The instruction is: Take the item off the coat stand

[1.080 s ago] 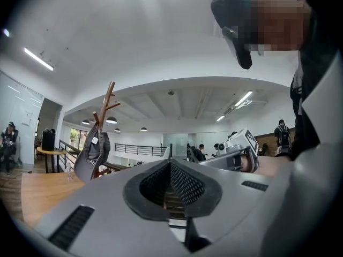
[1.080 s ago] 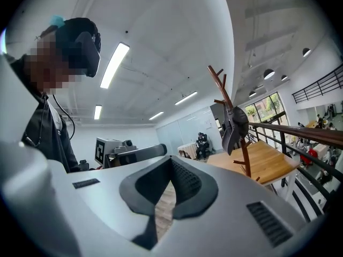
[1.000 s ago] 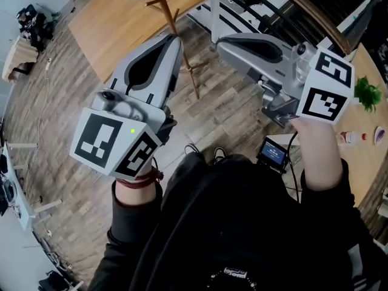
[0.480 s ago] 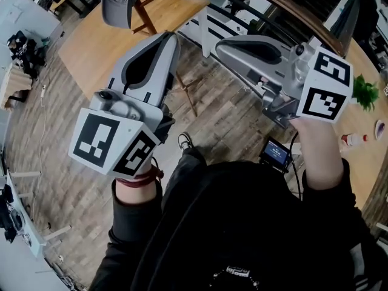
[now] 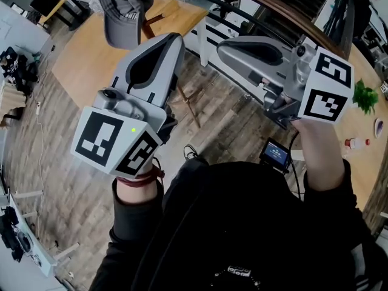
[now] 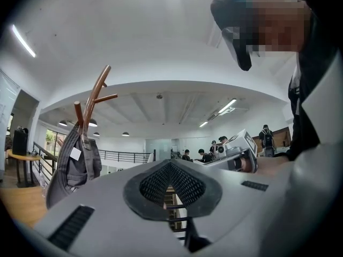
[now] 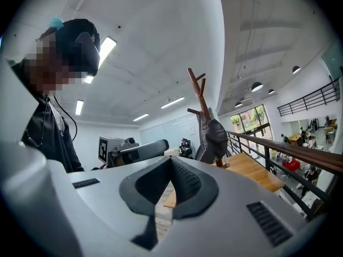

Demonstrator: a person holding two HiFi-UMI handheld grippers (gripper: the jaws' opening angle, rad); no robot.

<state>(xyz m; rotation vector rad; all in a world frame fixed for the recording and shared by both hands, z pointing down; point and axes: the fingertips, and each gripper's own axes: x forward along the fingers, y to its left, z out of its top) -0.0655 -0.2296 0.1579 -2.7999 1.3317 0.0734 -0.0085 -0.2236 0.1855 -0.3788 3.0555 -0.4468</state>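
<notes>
The person holds both grippers up in front of the chest, each tipped forward toward a wooden coat stand (image 5: 186,96) that rises from a light wooden platform (image 5: 91,59). The left gripper (image 5: 171,41) has its jaws pressed fully together, and its own view shows only the dark ribbed pads meeting with nothing caught between them. The right gripper (image 5: 222,45) is the same, its jaws closed tight on nothing. The task's thing, a grey cap (image 5: 124,11), hangs on the coat stand. In the head view it sits at the top, just beyond the left gripper's tip and apart from it. In the left gripper view the cap (image 6: 72,170) hangs to the left under the stand's forked brown branches (image 6: 94,98), clear of the jaws. In the right gripper view it hangs (image 7: 216,138) to the right of centre against the stand's pole, also well clear. A dark metal railing (image 5: 273,8) runs behind the platform. At the right edge of the head view, a round wooden table (image 5: 364,162) carries a small green plant (image 5: 366,94) and a small bottle (image 5: 354,143) — both far from the grippers. A small screen device (image 5: 276,153) shows at the person's waist, below the right gripper.
</notes>
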